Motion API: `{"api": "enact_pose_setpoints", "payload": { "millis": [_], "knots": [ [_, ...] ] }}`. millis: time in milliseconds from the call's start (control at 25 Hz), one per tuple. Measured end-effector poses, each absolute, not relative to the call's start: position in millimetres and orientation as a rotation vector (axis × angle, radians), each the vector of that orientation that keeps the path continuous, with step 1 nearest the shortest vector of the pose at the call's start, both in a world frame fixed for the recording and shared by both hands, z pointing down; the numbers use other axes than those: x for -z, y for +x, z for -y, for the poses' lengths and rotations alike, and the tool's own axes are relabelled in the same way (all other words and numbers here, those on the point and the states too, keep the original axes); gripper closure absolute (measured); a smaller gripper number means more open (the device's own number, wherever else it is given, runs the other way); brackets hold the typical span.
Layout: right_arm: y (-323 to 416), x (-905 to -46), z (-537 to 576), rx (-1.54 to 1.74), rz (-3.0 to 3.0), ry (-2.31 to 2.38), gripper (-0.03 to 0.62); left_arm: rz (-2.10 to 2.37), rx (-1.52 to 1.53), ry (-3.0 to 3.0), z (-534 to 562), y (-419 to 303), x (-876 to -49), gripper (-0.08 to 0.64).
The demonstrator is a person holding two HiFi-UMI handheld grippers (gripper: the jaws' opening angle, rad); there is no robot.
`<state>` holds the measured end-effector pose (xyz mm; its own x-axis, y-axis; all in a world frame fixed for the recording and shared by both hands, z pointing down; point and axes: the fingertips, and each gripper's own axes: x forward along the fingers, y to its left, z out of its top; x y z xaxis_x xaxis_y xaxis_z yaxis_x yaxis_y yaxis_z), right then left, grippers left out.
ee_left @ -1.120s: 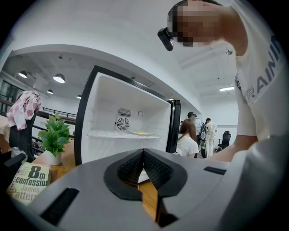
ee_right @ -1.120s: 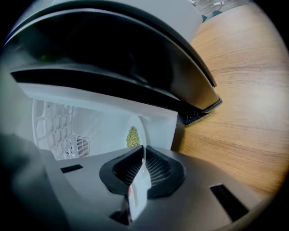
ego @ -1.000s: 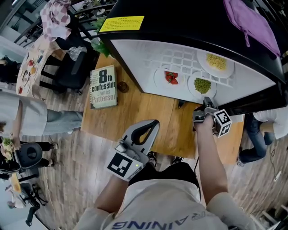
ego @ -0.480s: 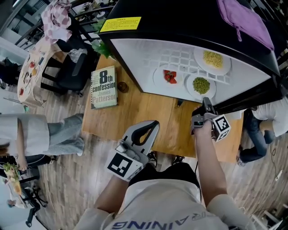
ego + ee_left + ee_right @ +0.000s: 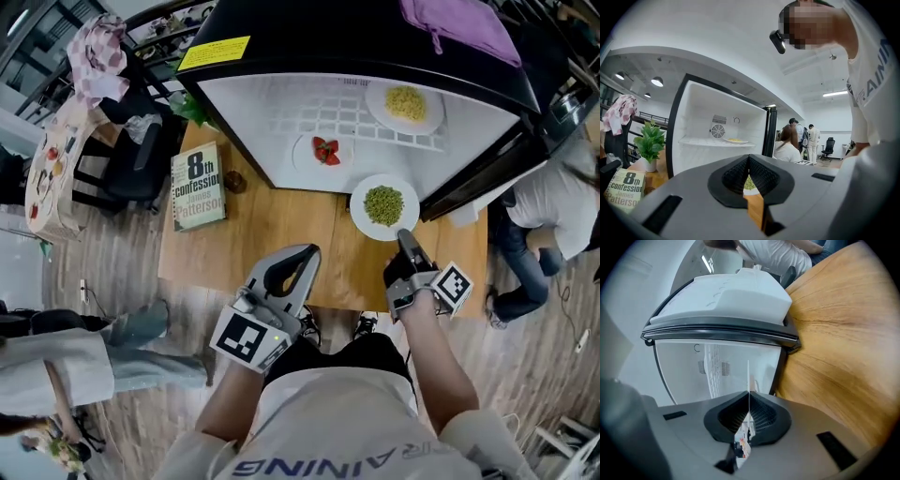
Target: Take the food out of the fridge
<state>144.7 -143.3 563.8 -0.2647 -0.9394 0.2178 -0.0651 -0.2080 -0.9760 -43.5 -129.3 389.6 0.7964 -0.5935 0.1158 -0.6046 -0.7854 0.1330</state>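
The open fridge (image 5: 375,70) lies at the top of the head view. On its white shelf sit a plate of strawberries (image 5: 323,151) and a plate of yellow food (image 5: 406,103). A white plate of green peas (image 5: 383,206) is outside the fridge, over the wooden table (image 5: 272,225). My right gripper (image 5: 405,242) is shut on its near rim. In the right gripper view that rim (image 5: 749,376) shows as a thin white edge between the pads. My left gripper (image 5: 298,253) hovers over the table's front, shut and holding nothing. Its jaws meet in the left gripper view (image 5: 749,161).
A paperback book (image 5: 198,186) and a small dark round thing (image 5: 233,182) lie on the table's left part. A potted plant (image 5: 650,140) stands by the fridge. The black fridge door (image 5: 478,178) juts out at the right. People (image 5: 787,145) are behind it, and chairs (image 5: 131,150) stand to the left.
My right gripper has drawn the plate of peas off the fridge shelf toward me, out over the table. The left gripper has hardly moved.
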Motion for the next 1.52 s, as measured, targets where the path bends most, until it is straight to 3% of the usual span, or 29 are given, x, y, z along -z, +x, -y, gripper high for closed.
{"api": "enact_pose_setpoints", "payload": {
  "millis": [600, 1280, 1360, 1520],
  "knots": [
    [214, -640, 2, 1.681, -1.418, -1.295, 0.567, 0.766, -0.148, 2.863, 88, 40, -396, 0.551],
    [224, -671, -3, 1.757, -1.471, -1.506, 0.562, 0.726, -0.181, 2.87, 71, 70, -403, 0.551],
    [222, -669, -2, 1.76, -1.541, -1.549, 0.487, 0.729, -0.182, 2.866, 71, 67, -402, 0.551],
    [215, -671, -1, 1.782, -1.734, -1.665, 0.424, 0.725, -0.179, 2.861, 73, 62, -403, 0.551]
  ]
}}
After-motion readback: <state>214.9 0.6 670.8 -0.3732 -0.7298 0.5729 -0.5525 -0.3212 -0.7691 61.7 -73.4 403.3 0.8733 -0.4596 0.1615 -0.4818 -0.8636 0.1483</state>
